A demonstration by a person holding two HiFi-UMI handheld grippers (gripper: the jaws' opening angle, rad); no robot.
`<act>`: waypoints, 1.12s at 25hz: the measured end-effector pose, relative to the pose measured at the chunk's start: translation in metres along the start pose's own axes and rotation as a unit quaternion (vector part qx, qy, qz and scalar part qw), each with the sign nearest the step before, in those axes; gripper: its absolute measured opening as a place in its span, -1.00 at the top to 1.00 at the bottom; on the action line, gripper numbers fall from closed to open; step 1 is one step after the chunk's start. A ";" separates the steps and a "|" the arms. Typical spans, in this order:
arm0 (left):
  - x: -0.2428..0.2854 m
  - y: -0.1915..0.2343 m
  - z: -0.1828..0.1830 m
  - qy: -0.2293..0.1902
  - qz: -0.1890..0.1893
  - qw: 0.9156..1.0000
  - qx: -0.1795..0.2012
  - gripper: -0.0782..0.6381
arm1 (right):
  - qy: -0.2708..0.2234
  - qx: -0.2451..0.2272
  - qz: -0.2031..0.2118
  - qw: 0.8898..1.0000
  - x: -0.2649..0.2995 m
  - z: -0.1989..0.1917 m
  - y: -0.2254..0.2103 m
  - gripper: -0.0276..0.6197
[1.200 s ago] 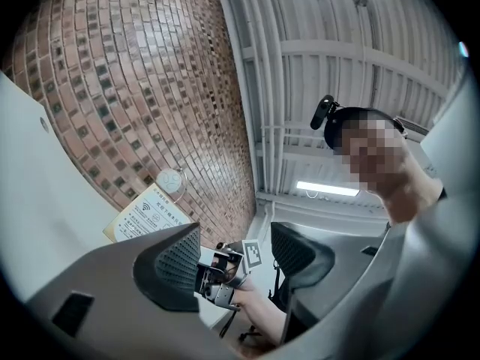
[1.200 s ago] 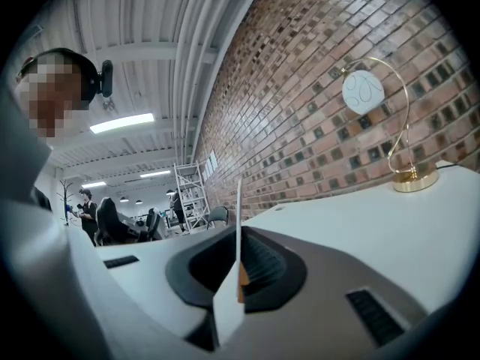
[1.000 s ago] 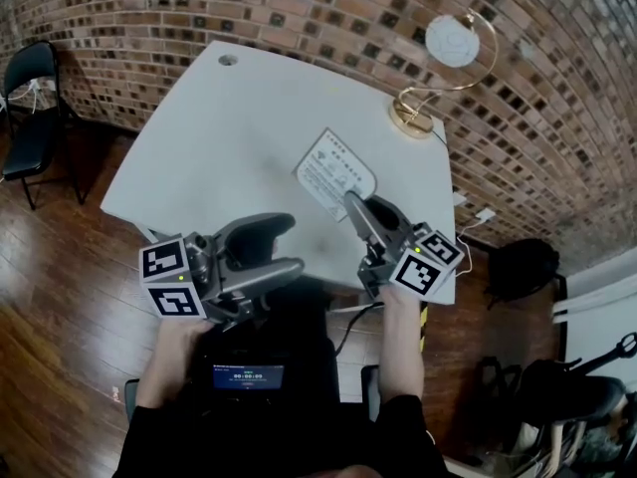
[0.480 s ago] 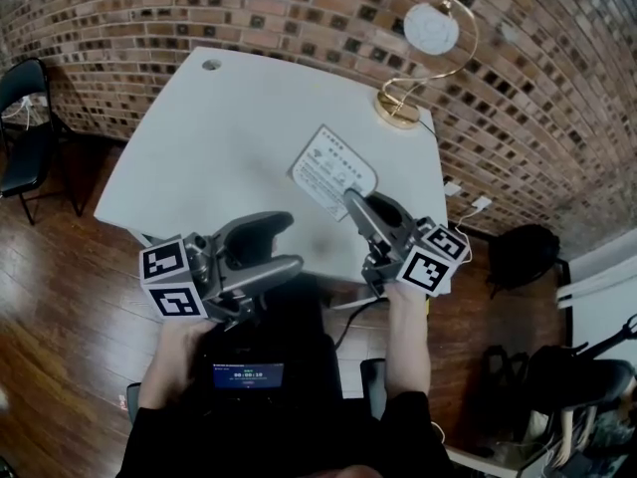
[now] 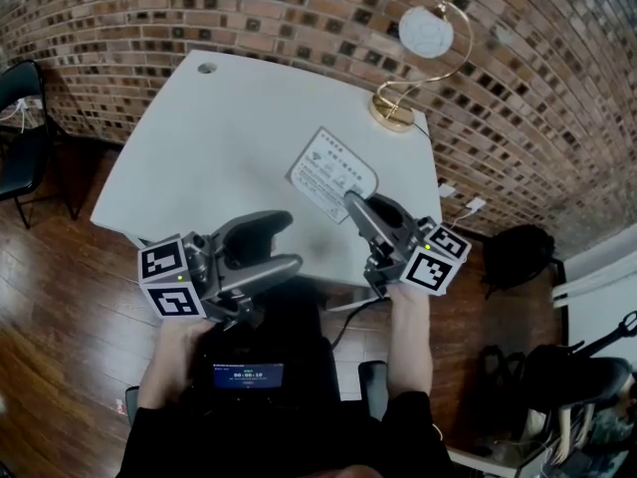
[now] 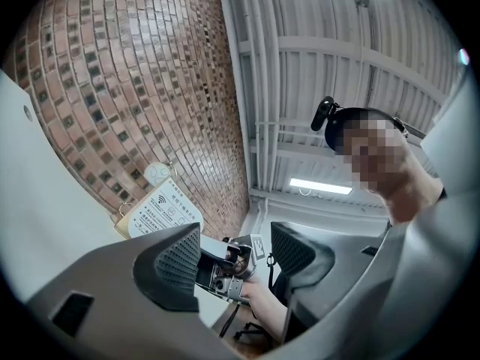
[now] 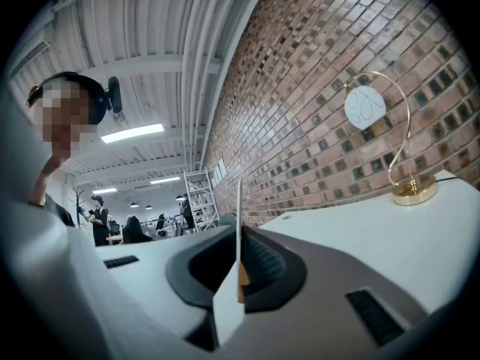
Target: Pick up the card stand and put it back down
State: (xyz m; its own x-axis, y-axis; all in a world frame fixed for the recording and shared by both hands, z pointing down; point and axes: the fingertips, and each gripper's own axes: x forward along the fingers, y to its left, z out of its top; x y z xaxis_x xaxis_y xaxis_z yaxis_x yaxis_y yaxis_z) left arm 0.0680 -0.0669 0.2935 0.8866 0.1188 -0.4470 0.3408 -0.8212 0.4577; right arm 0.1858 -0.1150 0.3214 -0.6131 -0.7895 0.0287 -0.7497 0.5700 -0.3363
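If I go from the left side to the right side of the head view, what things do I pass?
black chair → left gripper → card stand → black bag

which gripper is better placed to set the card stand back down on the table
Right. The right gripper is shut on the card stand over the white table, so it likely only needs lowering. The left gripper is open and empty.
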 end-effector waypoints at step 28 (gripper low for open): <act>0.003 0.081 0.014 -0.012 0.015 0.999 -0.030 -0.01 | 0.019 0.018 0.050 0.998 0.033 0.014 -0.055 0.84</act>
State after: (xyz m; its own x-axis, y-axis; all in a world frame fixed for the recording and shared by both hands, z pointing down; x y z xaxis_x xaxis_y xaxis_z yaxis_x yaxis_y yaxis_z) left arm 0.0944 -0.1406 0.3187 0.8892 0.0801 -0.4505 0.3326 -0.7892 0.5163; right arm 0.2101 -0.1760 0.3273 -0.6943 -0.7191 0.0285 -0.6750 0.6368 -0.3726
